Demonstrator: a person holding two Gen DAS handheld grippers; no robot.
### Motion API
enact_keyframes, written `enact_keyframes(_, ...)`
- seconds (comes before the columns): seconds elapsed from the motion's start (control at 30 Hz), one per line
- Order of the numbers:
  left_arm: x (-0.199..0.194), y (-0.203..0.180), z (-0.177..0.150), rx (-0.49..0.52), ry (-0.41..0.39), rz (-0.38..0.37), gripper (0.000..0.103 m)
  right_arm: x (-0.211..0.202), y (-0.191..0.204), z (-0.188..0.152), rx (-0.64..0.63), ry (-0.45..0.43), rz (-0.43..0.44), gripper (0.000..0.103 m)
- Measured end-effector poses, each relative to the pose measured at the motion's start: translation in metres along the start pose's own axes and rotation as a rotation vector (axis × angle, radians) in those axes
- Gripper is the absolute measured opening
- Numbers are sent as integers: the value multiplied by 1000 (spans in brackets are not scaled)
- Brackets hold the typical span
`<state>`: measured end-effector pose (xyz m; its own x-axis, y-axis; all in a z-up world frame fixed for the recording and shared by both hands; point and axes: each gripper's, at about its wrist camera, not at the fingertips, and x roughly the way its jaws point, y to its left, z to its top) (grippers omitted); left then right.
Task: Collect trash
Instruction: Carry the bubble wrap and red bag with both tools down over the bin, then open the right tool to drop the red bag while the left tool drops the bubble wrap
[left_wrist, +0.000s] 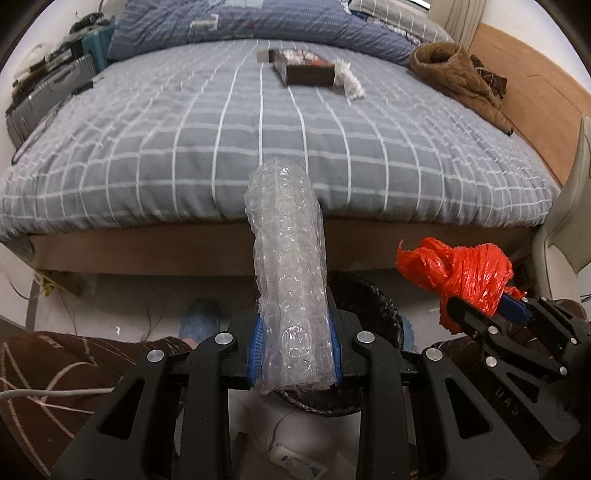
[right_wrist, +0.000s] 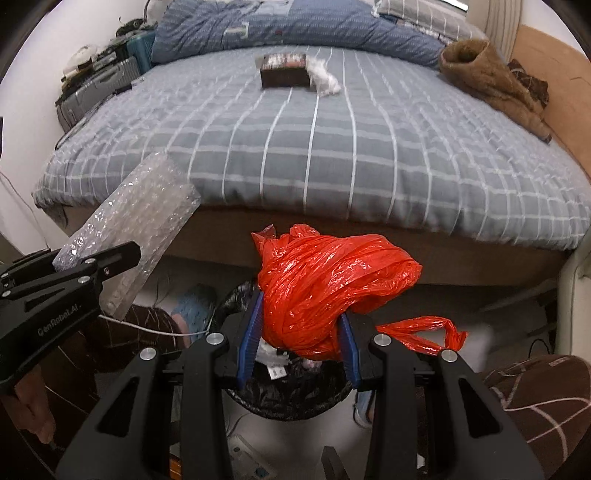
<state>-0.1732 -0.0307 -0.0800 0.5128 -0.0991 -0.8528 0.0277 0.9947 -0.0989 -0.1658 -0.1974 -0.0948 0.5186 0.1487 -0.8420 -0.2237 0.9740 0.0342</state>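
Pinching bubble wrap inside left gripper.

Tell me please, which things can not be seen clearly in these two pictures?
- Trash bin: in both wrist views, the rim is mostly hidden by the fingers and held trash; its fill level is unclear.
- Dark box on the bed: too far, contents unreadable.
- White crumpled item beside it: blurred, material unclear.
- Floor clutter, right wrist view: cut off by the bottom edge.
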Motion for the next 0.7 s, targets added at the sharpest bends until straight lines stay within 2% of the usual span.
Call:
enact_keyframes(0.23, 36, 7, -12, -1, 55, -4, 27, 42, -1, -8, -5, 82, 19, 36)
enact_keyframes(0.7, 105, 21, -8, -26, 178, -15, 27, 108, 3, -3, 0, 190, 33, 36)
